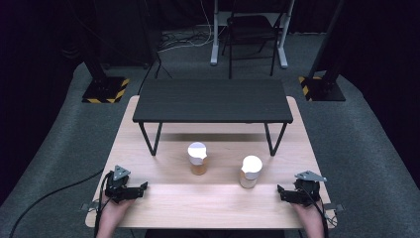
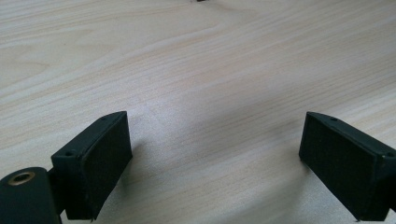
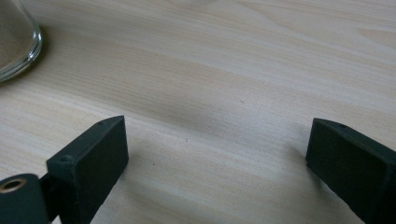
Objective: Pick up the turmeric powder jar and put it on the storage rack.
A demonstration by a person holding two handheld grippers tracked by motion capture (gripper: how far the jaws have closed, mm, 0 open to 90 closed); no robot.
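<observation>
Resting agape — left gripper (image 1: 143, 187), right gripper (image 1: 280, 190).

In the right gripper view, a clear glass vessel (image 3: 16, 44) is cut off by the left and top edges, so just its rounded base shows. In the high view, the contents of the two white-lidded, amber-filled jars (image 1: 197, 158) (image 1: 249, 171) are too small to identify. The person's forearms (image 1: 110, 222) are cut off by the bottom edge. Beyond the light wooden table (image 1: 213, 203), the black folding chair (image 1: 252, 34) loses its top at the far edge, and the surroundings sink into darkness.
</observation>
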